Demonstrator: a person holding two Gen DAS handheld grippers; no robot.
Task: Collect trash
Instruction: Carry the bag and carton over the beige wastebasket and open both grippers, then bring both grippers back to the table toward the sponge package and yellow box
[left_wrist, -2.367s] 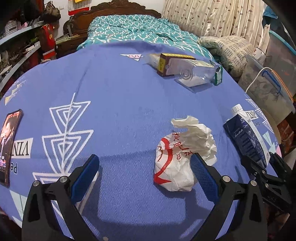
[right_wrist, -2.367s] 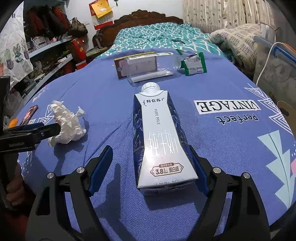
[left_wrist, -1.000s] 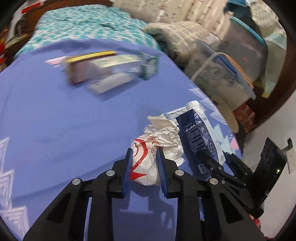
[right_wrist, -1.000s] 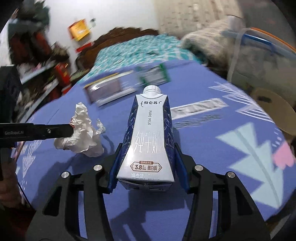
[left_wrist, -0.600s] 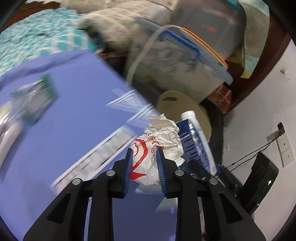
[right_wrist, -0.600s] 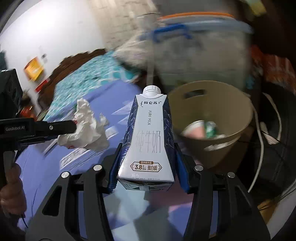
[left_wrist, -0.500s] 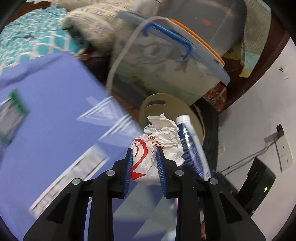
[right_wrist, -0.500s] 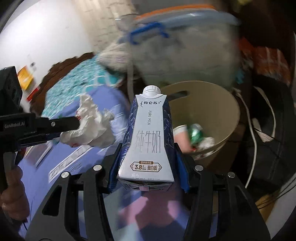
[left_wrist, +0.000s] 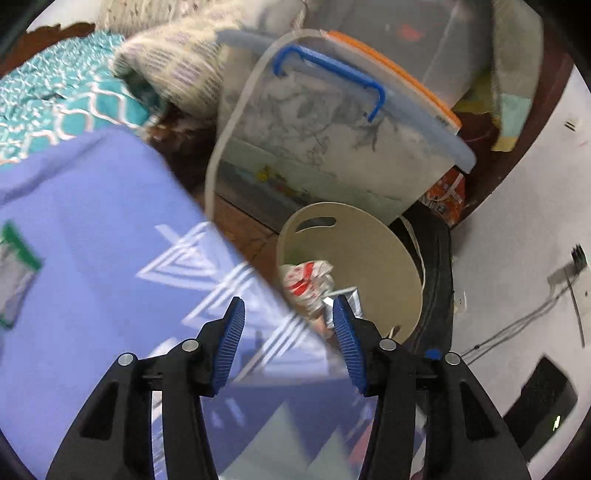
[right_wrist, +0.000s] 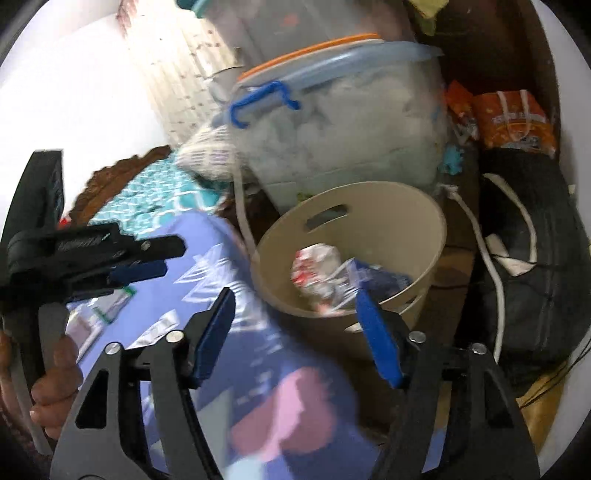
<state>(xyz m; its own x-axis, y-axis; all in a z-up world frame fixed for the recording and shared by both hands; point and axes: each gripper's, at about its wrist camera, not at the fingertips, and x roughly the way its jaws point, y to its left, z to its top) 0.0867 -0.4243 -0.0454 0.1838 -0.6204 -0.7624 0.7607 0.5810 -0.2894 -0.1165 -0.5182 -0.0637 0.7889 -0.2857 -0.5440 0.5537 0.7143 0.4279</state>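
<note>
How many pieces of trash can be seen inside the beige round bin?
2: a crumpled white-and-red paper wrapper on the left, a dark blue milk carton to its right, inside the beige round bin. More may lie hidden.

Beige bin (right_wrist: 424, 221); red-and-white crumpled wrapper (right_wrist: 314, 266); dark blue milk carton (right_wrist: 384, 278); lavender cloth (left_wrist: 92, 221) with white triangle outlines; blue gripper pads (left_wrist: 231, 347).

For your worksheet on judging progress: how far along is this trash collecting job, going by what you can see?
Done: the crumpled wrapper and the milk carton lie in the beige bin. In hand: nothing; the left claw and right claw are opening, with nothing between their jaws. Left: the green-edged packet remains on the purple cloth.
</note>
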